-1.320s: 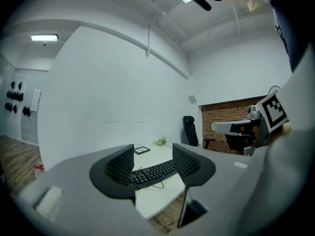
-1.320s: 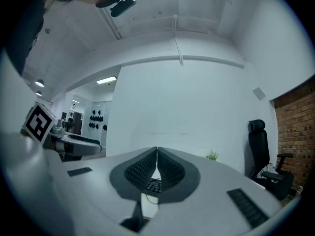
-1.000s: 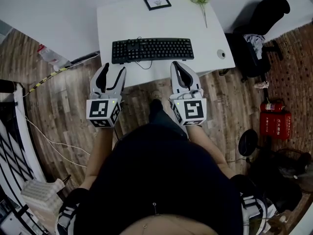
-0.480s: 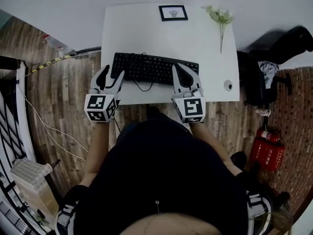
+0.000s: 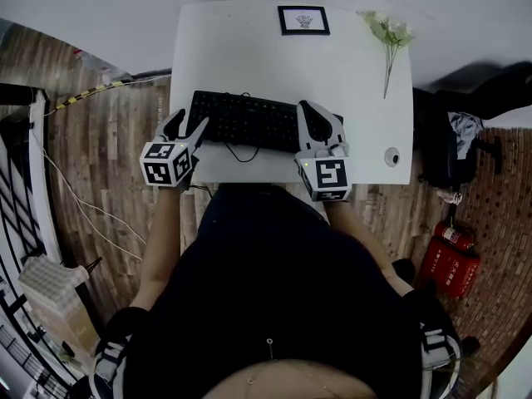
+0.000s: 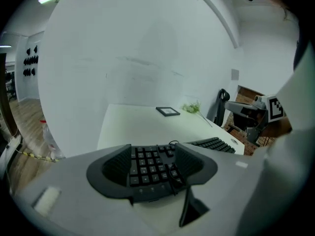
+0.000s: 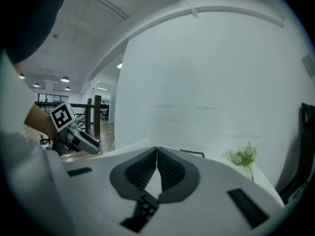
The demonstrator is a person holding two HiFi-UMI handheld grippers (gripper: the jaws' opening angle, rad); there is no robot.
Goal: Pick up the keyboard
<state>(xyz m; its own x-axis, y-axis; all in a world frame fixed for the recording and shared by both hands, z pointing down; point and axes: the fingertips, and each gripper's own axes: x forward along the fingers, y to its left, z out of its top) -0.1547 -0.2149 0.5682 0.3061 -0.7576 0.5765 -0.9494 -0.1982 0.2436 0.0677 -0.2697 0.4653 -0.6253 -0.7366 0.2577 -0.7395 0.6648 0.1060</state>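
White desk [image 5: 241,52] ahead: your left gripper [image 5: 189,121], jaws just widening, frames one end of the keyboard [image 5: 249,119] ungripped; your right gripper [image 5: 307,108] is clenched, empty. Lifting one-ended could tip it loose.

An office: a white desk [image 5: 241,52] stands against a plain wall [image 5: 91,2]. On the desk lie a keyboard [image 5: 249,120] and a framed picture [image 5: 303,20]; right of it are a black office chair [image 5: 451,152] and a fire extinguisher [image 5: 449,264].
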